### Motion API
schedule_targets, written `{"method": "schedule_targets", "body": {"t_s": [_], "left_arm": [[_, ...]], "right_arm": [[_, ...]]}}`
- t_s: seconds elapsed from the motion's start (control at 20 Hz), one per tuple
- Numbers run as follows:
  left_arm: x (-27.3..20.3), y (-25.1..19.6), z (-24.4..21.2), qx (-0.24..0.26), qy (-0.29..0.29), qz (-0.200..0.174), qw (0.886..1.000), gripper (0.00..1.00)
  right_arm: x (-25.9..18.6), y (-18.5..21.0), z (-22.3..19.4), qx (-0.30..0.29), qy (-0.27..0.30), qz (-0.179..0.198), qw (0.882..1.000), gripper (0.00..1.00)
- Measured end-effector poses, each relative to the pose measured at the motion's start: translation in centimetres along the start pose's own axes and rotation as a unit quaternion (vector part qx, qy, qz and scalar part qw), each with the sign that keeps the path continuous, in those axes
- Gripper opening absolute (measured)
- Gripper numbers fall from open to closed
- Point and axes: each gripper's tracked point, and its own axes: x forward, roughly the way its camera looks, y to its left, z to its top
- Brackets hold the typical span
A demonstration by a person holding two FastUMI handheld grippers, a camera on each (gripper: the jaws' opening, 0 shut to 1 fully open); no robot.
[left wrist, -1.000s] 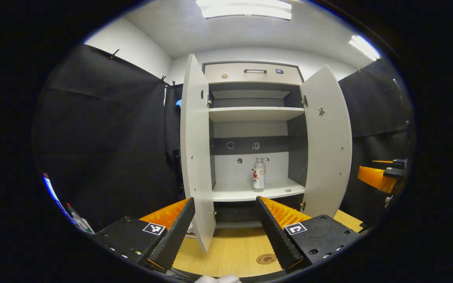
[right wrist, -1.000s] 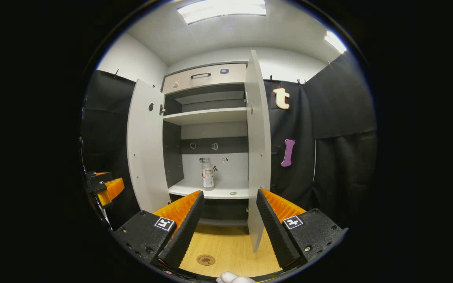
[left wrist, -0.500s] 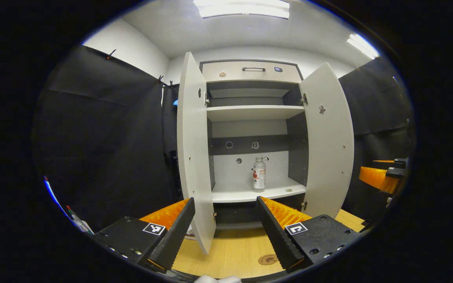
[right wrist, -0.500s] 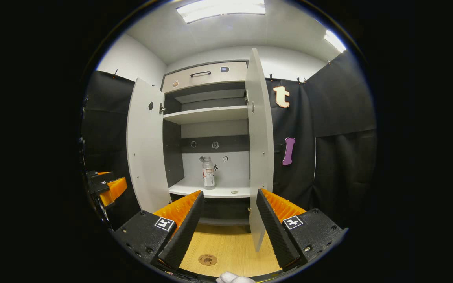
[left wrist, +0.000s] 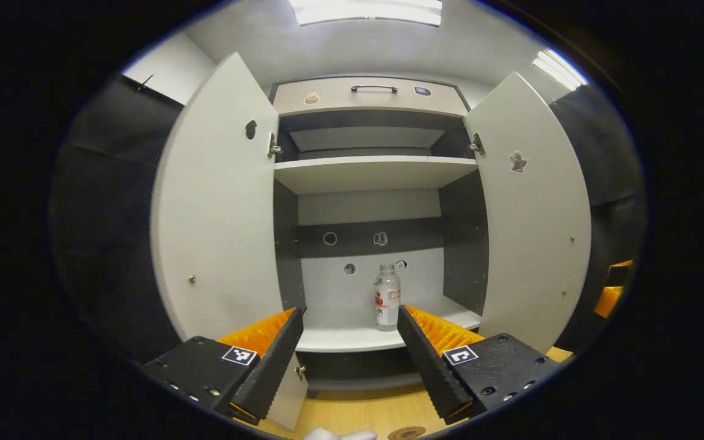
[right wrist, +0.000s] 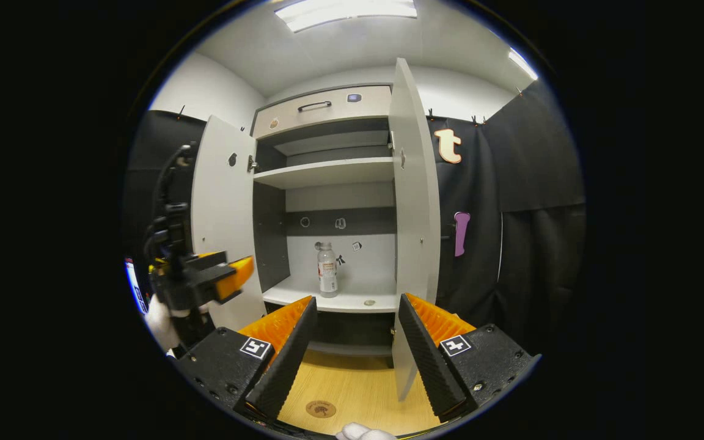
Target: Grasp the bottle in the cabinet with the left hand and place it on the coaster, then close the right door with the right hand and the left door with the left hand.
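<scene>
Open cabinet (left wrist: 376, 174) ahead, left gripper (left wrist: 349, 342) level, jaws apart.

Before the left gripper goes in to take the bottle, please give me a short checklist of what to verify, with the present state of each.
1. Left gripper open: ok.
2. Bottle upright on the lower shelf: ok.
3. Both doors, left door and right door, open: ok.
4. Bottle lined up between the fingers: not ok, it stands close to one finger.
5. Coaster free on the table: ok.
6. Right gripper open and back from the cabinet: ok.
</scene>
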Motion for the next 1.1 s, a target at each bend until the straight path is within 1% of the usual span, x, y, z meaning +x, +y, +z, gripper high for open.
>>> {"method": "schedule_targets", "body": {"t_s": [0.2, 0.4, 0.55, 0.7, 0.9, 1.1], "left_arm": [[9.1, -3.0, 0.9, 0.008, -0.023, -0.011, 1.0, 0.95], [16.2, -5.2, -0.6, -0.01, -0.008, -0.009, 1.0, 0.96], [20.2, -5.8, -1.8, -0.009, -0.004, -0.004, 1.0, 0.96], [23.2, -5.8, -3.6, -0.025, 0.011, 0.007, 1.0, 0.96], [25.5, -5.3, -5.5, -0.019, 0.021, 0.027, 0.999, 0.96], [26.7, -5.7, -6.8, -0.024, 0.03, 0.018, 0.999, 0.96]], "right_arm": [[2.0, -2.1, 0.3, -0.013, 0.001, -0.011, 1.0, 0.83], [3.3, -4.2, 0.7, -0.011, 0.006, -0.02, 1.0, 0.83], [3.6, -5.6, 1.5, -0.006, 0.001, -0.026, 1.0, 0.83], [3.7, -6.7, 1.5, -0.022, 0.001, -0.032, 0.999, 0.83], [3.9, -8.1, 1.6, -0.019, 0.005, -0.037, 0.999, 0.83], [3.7, -9.5, 2.0, -0.017, 0.001, -0.045, 0.999, 0.83]]}}
